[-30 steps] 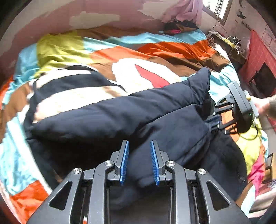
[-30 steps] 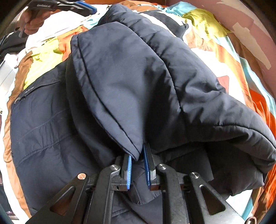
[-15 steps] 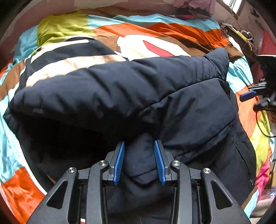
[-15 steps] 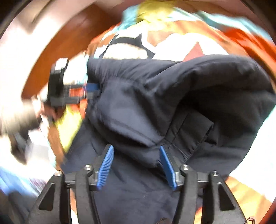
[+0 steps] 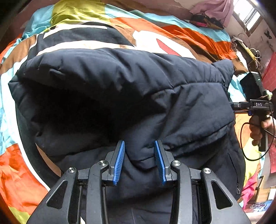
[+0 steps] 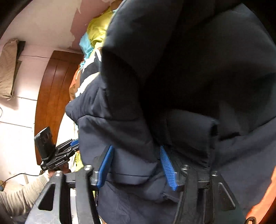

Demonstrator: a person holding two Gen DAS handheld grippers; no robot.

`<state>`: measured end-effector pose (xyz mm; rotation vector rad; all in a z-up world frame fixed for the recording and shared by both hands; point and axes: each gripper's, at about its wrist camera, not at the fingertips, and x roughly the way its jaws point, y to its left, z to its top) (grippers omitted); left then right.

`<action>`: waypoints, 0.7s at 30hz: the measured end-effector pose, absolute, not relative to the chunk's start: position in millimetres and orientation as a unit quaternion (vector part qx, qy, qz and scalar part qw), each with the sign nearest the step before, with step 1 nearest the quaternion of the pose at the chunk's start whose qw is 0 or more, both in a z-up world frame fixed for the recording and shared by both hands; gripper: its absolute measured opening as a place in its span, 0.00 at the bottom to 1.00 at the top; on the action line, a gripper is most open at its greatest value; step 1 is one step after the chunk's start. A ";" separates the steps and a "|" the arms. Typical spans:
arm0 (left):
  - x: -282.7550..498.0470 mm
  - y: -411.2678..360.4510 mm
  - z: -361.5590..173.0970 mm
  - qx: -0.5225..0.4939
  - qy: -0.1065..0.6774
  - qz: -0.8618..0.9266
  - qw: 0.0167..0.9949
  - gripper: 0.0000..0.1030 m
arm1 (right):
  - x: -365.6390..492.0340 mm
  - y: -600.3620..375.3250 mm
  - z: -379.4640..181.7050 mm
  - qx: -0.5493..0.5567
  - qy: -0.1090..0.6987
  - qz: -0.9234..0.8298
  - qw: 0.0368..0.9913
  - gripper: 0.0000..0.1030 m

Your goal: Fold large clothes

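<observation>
A large dark navy padded jacket (image 5: 120, 82) lies folded over itself on a colourful patchwork bedspread (image 5: 155, 29). My left gripper (image 5: 139, 143) points steeply down at the jacket's near edge, and a thick fold fills the gap between its blue pads. In the right wrist view the jacket (image 6: 189, 60) looms close and fills most of the picture. My right gripper (image 6: 136, 148) has a bulky fold between its pads, and its jaws are closing on it. Each gripper shows in the other's view: the right gripper (image 5: 232, 106) at the jacket's right edge, the left gripper (image 6: 75, 145) at its left edge.
A person's hand (image 5: 258, 127) with a trailing cable holds the right gripper; a cream knit sleeve (image 6: 22, 193) leads to the left one. A wooden headboard (image 6: 50, 96) stands against the pink wall. Pink cloth (image 5: 215, 8) and dark clothes (image 5: 205, 20) lie at the bed's far end.
My left gripper sank closer to the jacket and its jaws widened a little. My right gripper rolled over, let go of the thin hem, opened wide, then narrowed around a thicker fold.
</observation>
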<state>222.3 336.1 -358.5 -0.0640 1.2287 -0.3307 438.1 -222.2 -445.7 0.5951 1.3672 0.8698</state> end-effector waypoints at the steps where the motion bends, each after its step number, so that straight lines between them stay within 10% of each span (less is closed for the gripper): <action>1: 225.4 335.4 -357.8 -0.029 0.575 -0.156 0.803 0.30 | 436.6 -221.1 -440.6 0.251 0.599 0.389 0.654 0.19; 21: 230.3 333.0 -300.8 -0.046 0.506 -0.195 0.839 0.30 | 429.4 -229.8 -445.9 0.151 0.616 0.384 0.672 0.14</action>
